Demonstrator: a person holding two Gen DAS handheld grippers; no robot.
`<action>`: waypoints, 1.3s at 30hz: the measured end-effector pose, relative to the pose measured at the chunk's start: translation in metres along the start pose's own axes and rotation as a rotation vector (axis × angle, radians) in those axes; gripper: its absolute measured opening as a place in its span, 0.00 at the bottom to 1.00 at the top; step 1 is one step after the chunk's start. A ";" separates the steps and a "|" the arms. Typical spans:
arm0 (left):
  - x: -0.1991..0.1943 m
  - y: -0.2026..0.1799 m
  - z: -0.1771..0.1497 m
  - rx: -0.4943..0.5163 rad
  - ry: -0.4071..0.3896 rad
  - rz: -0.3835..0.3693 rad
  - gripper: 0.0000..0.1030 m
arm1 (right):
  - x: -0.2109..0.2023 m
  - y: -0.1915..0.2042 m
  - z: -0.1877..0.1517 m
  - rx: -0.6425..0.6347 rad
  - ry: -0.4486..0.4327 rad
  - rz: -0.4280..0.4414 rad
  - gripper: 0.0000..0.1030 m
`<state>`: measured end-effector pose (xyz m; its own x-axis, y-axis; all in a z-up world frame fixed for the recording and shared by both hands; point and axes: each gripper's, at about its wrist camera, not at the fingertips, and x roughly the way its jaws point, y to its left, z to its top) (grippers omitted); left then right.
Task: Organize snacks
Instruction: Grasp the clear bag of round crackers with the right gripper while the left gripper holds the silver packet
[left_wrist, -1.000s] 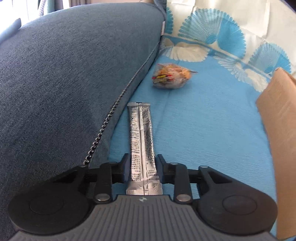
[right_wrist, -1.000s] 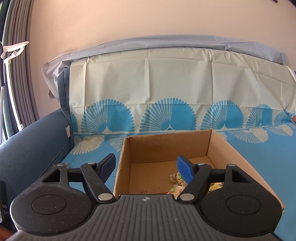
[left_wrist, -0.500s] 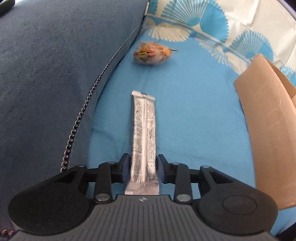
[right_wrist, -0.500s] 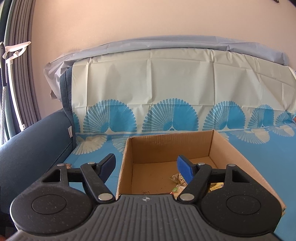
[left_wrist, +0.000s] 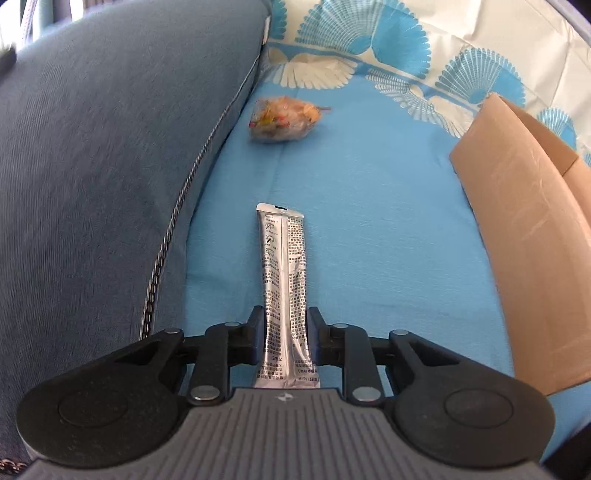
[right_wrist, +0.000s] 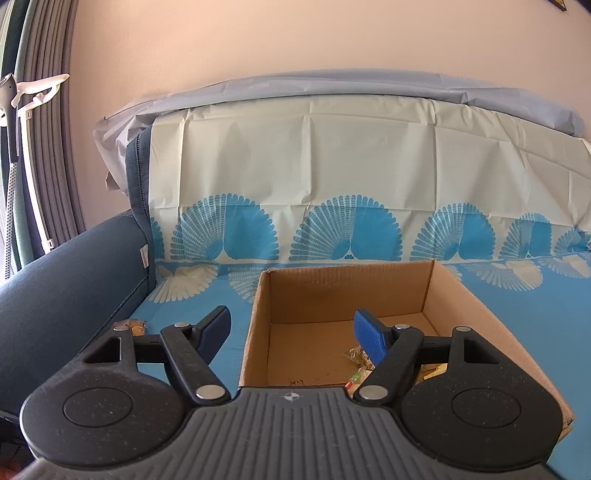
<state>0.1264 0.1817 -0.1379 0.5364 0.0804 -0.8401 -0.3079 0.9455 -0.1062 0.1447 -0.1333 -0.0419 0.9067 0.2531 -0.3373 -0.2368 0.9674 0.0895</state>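
My left gripper (left_wrist: 283, 325) is shut on a long silver stick packet (left_wrist: 282, 266) that points forward above the blue sofa cover. A clear bag of orange snacks (left_wrist: 282, 120) lies ahead by the armrest. The open cardboard box (left_wrist: 524, 236) stands to the right. In the right wrist view my right gripper (right_wrist: 293, 325) is open and empty above the box's near left corner (right_wrist: 255, 332). Small wrapped snacks (right_wrist: 358, 356) lie on the box floor, partly hidden by the right finger.
A dark blue sofa armrest (left_wrist: 110, 166) rises on the left. The sofa back carries a cream and blue fan-patterned cover (right_wrist: 332, 184). A curtain and a white stand (right_wrist: 29, 110) are at the far left, beside the pink wall.
My left gripper, still holding the silver packet, has tilted and shifted, so the box side and snack bag changed position in view. The right gripper has drifted slightly and stays open.
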 end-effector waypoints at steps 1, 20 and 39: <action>0.002 0.003 0.000 -0.019 0.009 -0.014 0.25 | 0.000 0.001 0.000 0.002 0.002 0.005 0.73; 0.009 0.011 0.000 -0.144 -0.037 0.015 0.25 | -0.001 0.025 0.003 -0.093 -0.024 0.125 0.15; 0.012 0.023 0.000 -0.208 -0.040 -0.029 0.25 | 0.226 0.205 0.027 -0.085 0.384 0.393 0.85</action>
<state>0.1259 0.2041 -0.1498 0.5770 0.0703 -0.8137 -0.4452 0.8623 -0.2413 0.3105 0.1224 -0.0740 0.5556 0.5620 -0.6128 -0.5733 0.7927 0.2073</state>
